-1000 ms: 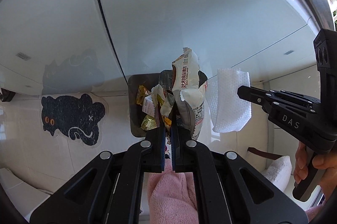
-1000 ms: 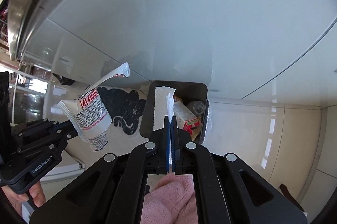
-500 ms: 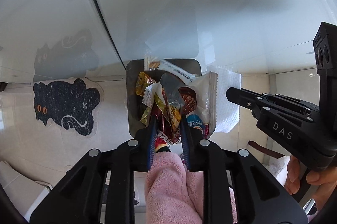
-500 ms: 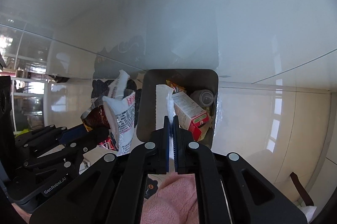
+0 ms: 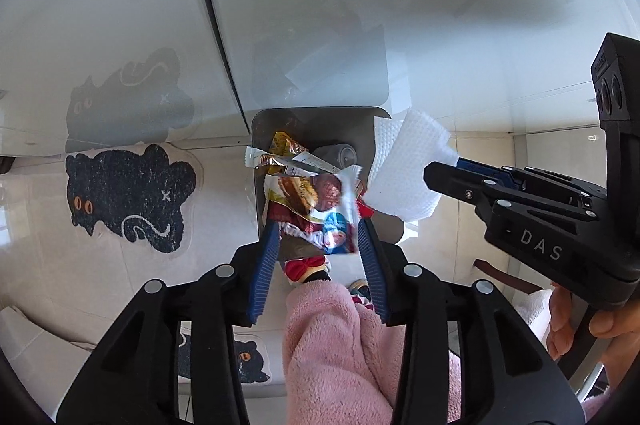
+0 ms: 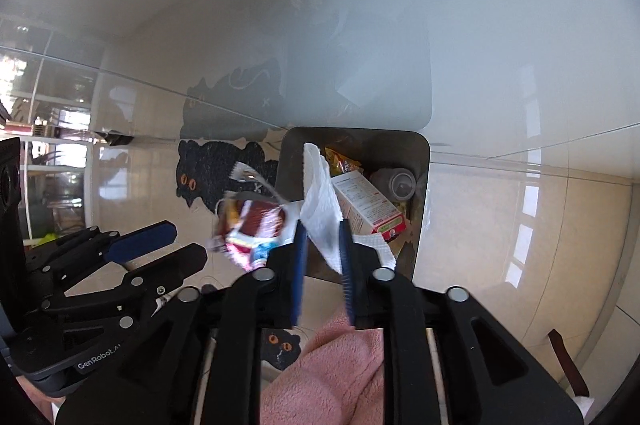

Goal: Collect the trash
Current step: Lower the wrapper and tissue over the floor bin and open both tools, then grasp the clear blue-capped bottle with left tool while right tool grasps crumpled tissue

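Observation:
A grey trash bin (image 5: 360,129) stands on the floor against a glossy cabinet, holding wrappers, a carton (image 6: 368,205) and a bottle (image 6: 394,181). My left gripper (image 5: 318,225) is open above the bin; a snack wrapper (image 5: 316,209) is loose between its fingers, falling. My right gripper (image 6: 323,225) has opened; a white paper towel (image 6: 320,201) hangs between its fingers over the bin. The towel also shows in the left wrist view (image 5: 404,173). The wrapper also shows in the right wrist view (image 6: 252,225).
A black cat-shaped mat (image 5: 124,193) lies on the tiled floor left of the bin. The person's pink sleeve (image 5: 340,345) is below the grippers. A white cabinet front (image 5: 360,5) rises behind the bin.
My left gripper opened wide and let go of the wrapper, which drops toward the bin. My right gripper has opened from shut on the paper towel. Both moved closer over the bin.

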A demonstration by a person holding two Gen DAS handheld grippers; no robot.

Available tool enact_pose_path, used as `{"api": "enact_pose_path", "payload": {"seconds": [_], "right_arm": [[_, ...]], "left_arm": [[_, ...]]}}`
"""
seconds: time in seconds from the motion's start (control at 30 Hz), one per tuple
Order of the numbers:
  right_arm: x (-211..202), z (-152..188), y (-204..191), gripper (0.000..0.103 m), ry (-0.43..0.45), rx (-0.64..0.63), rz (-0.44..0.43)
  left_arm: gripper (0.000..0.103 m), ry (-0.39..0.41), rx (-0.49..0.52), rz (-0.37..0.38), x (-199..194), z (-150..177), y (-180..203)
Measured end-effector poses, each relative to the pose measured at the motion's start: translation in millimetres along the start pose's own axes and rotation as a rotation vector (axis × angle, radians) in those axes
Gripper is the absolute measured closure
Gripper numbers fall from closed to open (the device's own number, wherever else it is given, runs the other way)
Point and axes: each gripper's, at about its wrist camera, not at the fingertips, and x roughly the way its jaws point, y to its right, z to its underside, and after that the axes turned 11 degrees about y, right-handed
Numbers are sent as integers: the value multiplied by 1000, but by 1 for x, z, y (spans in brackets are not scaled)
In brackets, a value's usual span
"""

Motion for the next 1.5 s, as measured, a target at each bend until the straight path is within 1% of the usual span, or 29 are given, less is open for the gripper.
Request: {"api": "enact_pose_path", "payload": {"seconds": [0.03,0.27,0.33,0.37,0.4,0.43,0.47,0.5,0.57,0.6,0.67,0.7,0.73,0.8,0.87,0.9,0.93,1.07,1.23,1.37,1.5], "right_arm": [[-1,0,1,57,5,7,-3],[-9,-1,9,57,20,20,13],[-16,-1,12,57,23,24,17],[-21,-1,13,57,27,26,17],[-27,0,14,53,31,29,16],[-35,1,15,48,37,32,15],[-43,2,14,39,48,35,14],[-53,3,15,35,65,36,12],[-74,7,14,34,86,15,15],[-86,8,13,31,97,1,18],[-109,10,12,24,128,-14,27],[-122,11,13,19,145,-21,29],[-135,12,13,17,162,-25,30],[-160,14,13,17,192,-38,29],[-186,14,14,16,225,-52,30],[-199,15,13,13,244,-57,33],[-212,14,12,7,264,-61,32],[-267,6,15,7,370,-58,34],[-326,-18,24,7,486,-40,57],[-355,-40,31,7,558,-28,90],[-371,-65,40,7,591,-3,107]], "left_arm": [[63,0,-1,0,-1,-1,1],[59,2,-1,-5,-6,0,-1],[58,9,2,-6,-13,1,2],[55,14,4,-8,-18,0,3],[50,22,6,-11,-24,0,6],[47,33,8,-14,-31,0,8],[43,45,11,-16,-39,0,11],[39,58,15,-17,-47,1,15],[34,83,35,-26,-64,2,23],[30,99,50,-34,-74,2,29],[25,129,69,-41,-93,4,40],[22,144,73,-39,-102,4,44],[20,161,75,-38,-113,5,49],[13,198,71,-36,-135,5,59],[9,237,74,-32,-156,5,68],[8,259,79,-33,-168,4,73],[8,276,85,-31,-178,3,78],[8,340,114,-20,-218,-6,96],[8,428,132,-5,-260,-30,111],[8,474,151,9,-279,-57,121],[8,513,177,5,-289,-85,131]]}}
